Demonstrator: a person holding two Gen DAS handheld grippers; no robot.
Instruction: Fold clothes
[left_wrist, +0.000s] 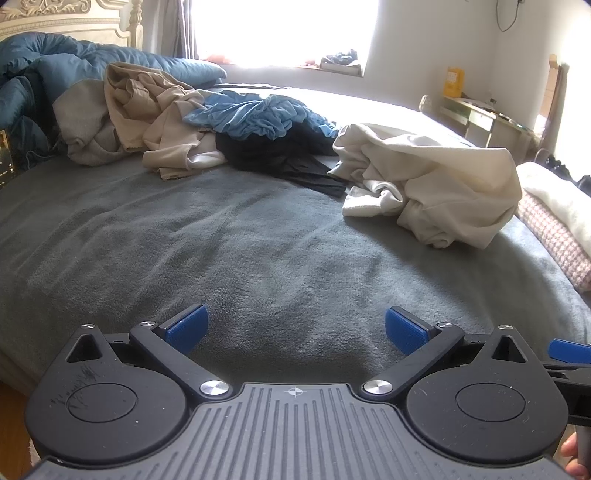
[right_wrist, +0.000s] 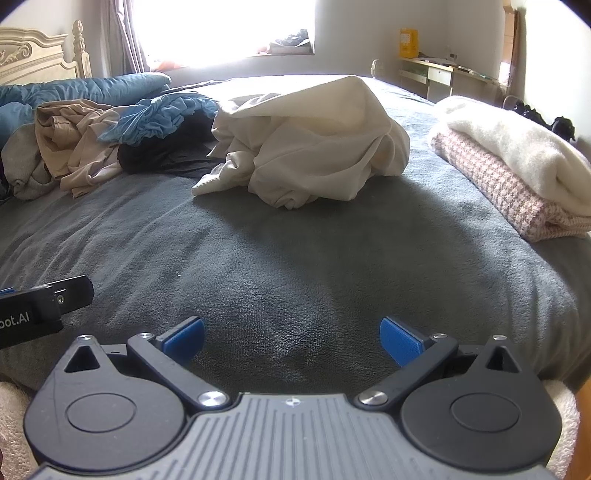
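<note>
**Both claws spread above a bare patch of blanket**

We hold our left claw spread wide, its ribbed blue pads well apart and pinching nothing. Its black arms are matte plastic with bright metal pivots, and the round housings show fine scratches. Our right claw is spread the same way, pads apart and empty. A black part of the left tool juts into the right view at the left edge.

Under both claws lies the grey blanket, a short, plush fleece with soft ripples, covering the bed.

Further out, ahead and to the right in the left view, sits the cream garment, a smooth, thick knit bunched into a loose mound with deep folds and a gathered cuff at its near edge. From the right claw it is straight ahead.

Behind it and to the left is the pile: a black piece lying flat and limp, a light blue one finely crinkled, a beige one in heavy drapes, and a grey one slumped at the far left.

At the right edge of the bed rests a folded stack: a fluffy white layer on a pink houndstooth weave, squared and neat.

Beyond the pile lies a puffy blue quilt.
</note>
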